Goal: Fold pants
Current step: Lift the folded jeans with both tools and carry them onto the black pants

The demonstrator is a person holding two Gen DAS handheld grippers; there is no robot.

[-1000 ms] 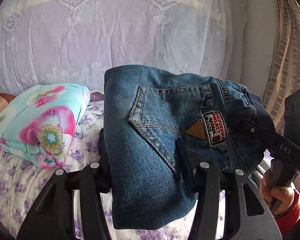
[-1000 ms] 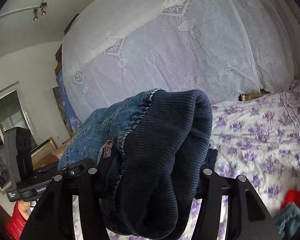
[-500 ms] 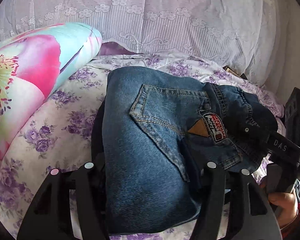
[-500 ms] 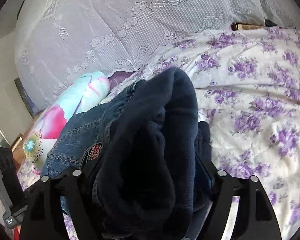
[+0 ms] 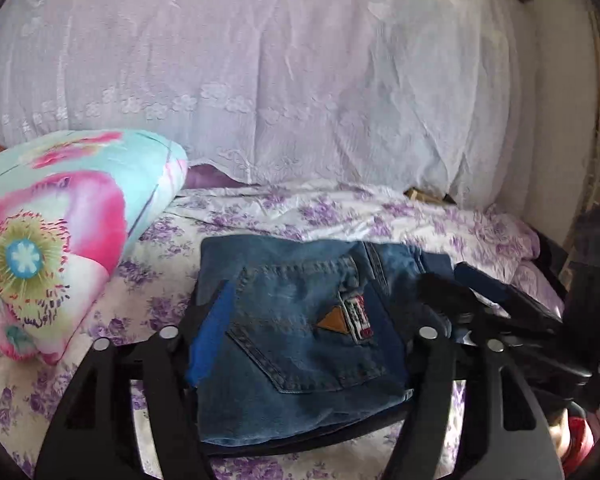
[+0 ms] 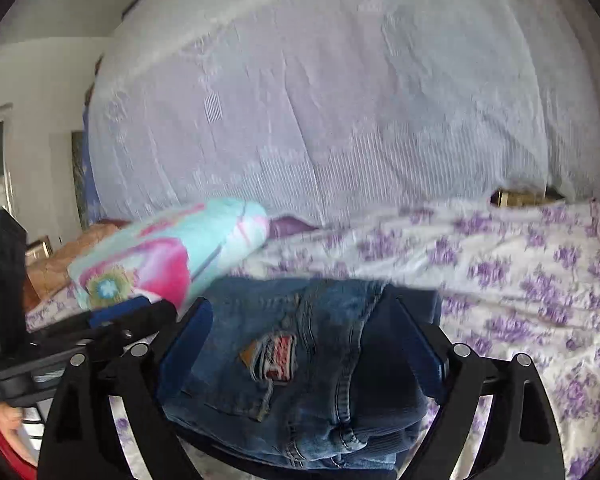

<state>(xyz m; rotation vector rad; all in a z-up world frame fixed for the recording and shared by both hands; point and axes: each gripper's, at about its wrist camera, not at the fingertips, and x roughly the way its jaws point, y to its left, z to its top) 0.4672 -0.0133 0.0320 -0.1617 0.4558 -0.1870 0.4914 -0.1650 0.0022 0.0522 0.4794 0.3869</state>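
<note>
Jeans [image 5: 300,336], folded, lay on the bed [image 5: 340,216], long axis three-to-nine. Both tools straddled them at six: left tool [image 5: 300,360] and right tool [image 6: 304,344] had just been spreading apart, pads [image 5: 212,332] off the denim.

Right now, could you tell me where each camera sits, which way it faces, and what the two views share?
Left wrist: on the left gripper, looking forward and slightly down at the folded jeans on the bed; the right gripper shows at right.
Right wrist: on the right gripper, facing the jeans likewise; the left gripper shows at left.
Shared: jeans, floral pillow, lace curtain. Both jaws have just been opening around the jeans.
</note>
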